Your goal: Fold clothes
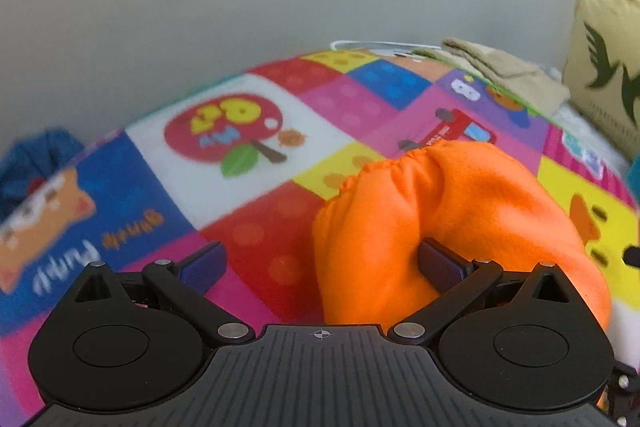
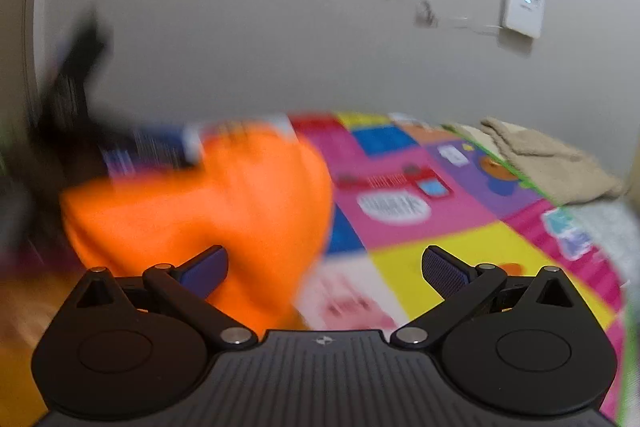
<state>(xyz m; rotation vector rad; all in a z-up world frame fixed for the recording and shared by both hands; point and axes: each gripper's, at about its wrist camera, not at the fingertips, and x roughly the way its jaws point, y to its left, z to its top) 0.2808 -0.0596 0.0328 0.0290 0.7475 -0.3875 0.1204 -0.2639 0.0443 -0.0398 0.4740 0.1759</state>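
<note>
An orange fleece garment with a gathered elastic hem lies bunched on the colourful play mat. In the left wrist view my left gripper is open wide. Its right finger sits against a fold of the orange cloth and its left finger is over bare mat. In the blurred right wrist view the orange garment is at the left. My right gripper is open, with its left finger in front of the cloth and nothing clamped. A dark blur at the far left is the other gripper.
Folded beige clothes lie at the mat's far right edge, also seen as the beige pile. A cream cushion with a green bird print stands at the right. A blue garment sits off the mat's left. A grey wall is close behind.
</note>
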